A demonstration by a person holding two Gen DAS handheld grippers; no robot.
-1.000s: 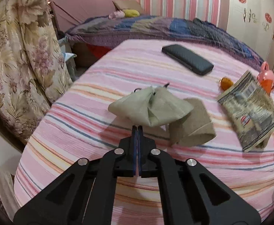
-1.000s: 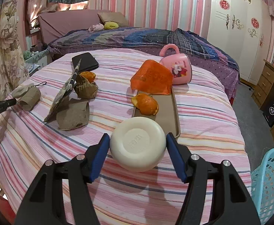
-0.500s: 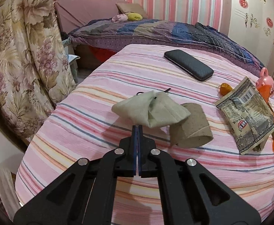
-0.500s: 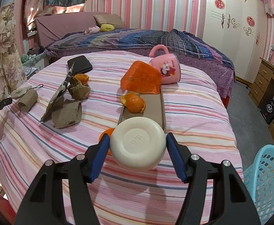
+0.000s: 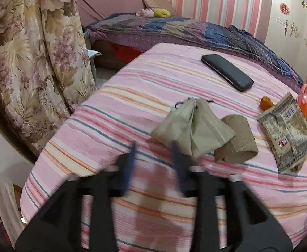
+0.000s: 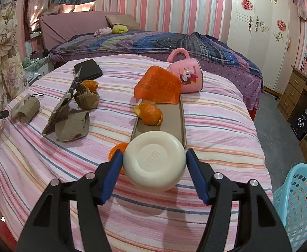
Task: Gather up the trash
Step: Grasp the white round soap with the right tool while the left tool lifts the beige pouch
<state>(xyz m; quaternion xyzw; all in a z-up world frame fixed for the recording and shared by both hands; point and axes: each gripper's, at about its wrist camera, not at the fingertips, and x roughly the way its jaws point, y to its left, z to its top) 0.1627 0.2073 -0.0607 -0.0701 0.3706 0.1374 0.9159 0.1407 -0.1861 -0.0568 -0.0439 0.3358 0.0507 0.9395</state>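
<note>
A second ago pressed together, the left gripper now blurs as its jaws open, nothing between them; the crumpled face mask lies at one o'clock just beyond, touching a cardboard tube. The right gripper stays clamped on a white bowl, which hides part of an orange lid.

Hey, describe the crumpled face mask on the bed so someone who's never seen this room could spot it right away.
Start at the pink striped bedspread and go to its edge nearest the floral curtain. There the face mask lies just ahead of the left gripper, leaning against a cardboard tube. It is the only soft, grey-green folded cloth, with thin black ear loops.
</note>
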